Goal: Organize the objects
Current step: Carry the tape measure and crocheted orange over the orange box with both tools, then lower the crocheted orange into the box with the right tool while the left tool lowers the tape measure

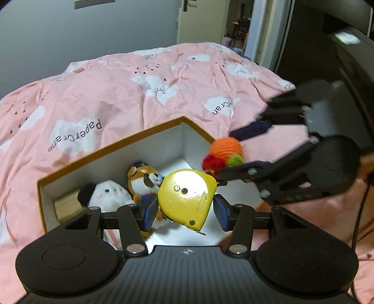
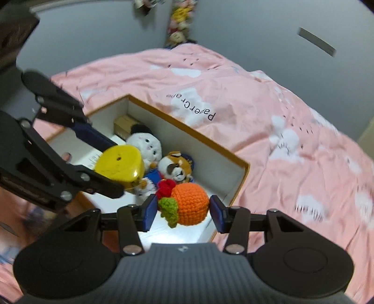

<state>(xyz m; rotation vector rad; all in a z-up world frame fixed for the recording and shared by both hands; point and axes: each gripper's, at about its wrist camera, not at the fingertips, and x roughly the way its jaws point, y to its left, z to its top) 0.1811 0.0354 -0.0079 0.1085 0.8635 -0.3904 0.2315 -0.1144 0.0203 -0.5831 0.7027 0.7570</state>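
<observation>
Two plush toys already lay in the box. The left gripper clasped a yellow tape measure and the right gripper a crocheted orange, both above the box, apparently unplaced.

A pink duvet covers the bed, printed with white clouds and small dark marks; the words "PaperCrane" show on one cloud in both views. The cloth lies rumpled, with creases running across it.

Behind the bed stands a plain grey wall. A pale plate is fixed high on it — it shows in the right wrist view too, as a slanted grey bar.

In the left wrist view a white door stands ajar at the far side, a dim room beyond it.

In the right wrist view a hanging of blurred bright toys sits in the wall's corner above the bed — too blurred to tell apart.
</observation>
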